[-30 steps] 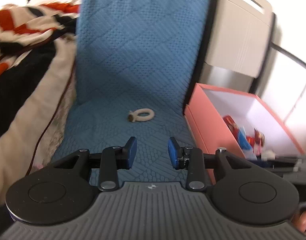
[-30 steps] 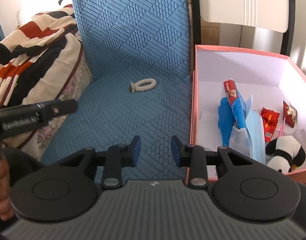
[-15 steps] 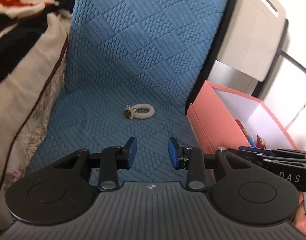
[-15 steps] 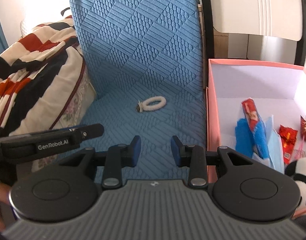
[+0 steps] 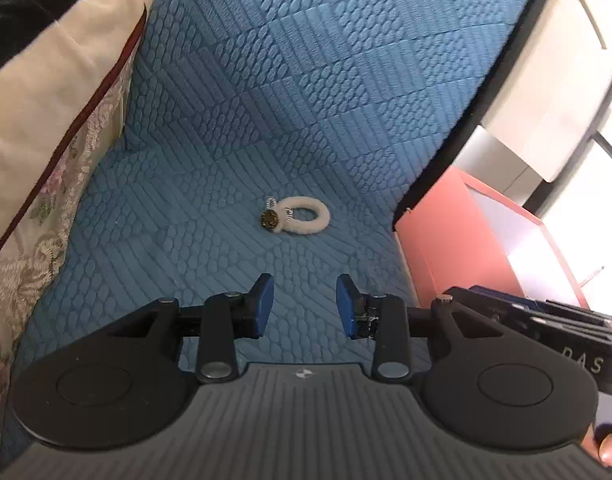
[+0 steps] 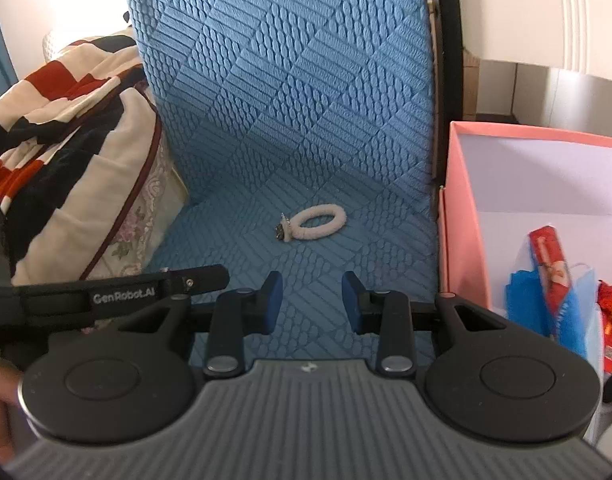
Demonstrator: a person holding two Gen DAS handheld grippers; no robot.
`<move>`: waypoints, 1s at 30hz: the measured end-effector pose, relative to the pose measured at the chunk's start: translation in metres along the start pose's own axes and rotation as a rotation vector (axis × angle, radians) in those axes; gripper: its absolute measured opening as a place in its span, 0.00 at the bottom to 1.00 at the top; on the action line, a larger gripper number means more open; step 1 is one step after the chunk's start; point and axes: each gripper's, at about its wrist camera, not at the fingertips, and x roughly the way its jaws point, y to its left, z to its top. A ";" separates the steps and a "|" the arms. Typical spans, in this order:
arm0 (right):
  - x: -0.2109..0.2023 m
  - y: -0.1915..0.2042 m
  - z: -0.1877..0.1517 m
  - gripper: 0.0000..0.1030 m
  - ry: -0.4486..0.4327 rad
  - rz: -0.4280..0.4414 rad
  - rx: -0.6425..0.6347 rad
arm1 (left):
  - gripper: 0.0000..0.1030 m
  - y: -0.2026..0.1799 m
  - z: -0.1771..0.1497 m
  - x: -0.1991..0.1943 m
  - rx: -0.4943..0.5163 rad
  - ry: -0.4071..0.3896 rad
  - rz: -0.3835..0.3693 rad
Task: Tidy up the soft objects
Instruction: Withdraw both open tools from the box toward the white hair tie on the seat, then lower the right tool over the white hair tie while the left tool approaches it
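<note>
Hovering over the white hair tie [image 5: 304, 220] with both grippers part-open, empty.
Its slim, floppy loop may slip the pads.

The left gripper [image 5: 304, 304] hangs over a blue quilted seat cushion [image 5: 210, 248], jaws apart and empty. A white fuzzy hair tie [image 5: 304, 221] lies ahead on it. A pink box [image 5: 457, 240] stands just right.

Two close wrist views, angled down along the tongs (side by side), both onto the blue cushion [image 5: 234, 168].
</note>
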 end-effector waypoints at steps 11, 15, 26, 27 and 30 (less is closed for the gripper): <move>0.044 -0.006 0.034 0.35 -0.003 -0.023 -0.010 | 0.39 0.025 0.028 0.045 -0.049 0.040 0.035; 0.064 -0.011 0.043 0.35 0.018 -0.013 -0.011 | 0.39 0.031 0.037 0.058 -0.074 0.051 0.035; 0.112 -0.031 0.060 0.35 0.101 0.045 0.071 | 0.38 0.048 0.059 0.093 -0.128 0.081 0.054; 0.116 -0.032 0.061 0.35 0.109 0.042 0.069 | 0.38 0.049 0.061 0.094 -0.128 0.080 0.058; 0.128 -0.034 0.059 0.35 0.136 0.031 0.068 | 0.38 0.049 0.065 0.099 -0.134 0.077 0.055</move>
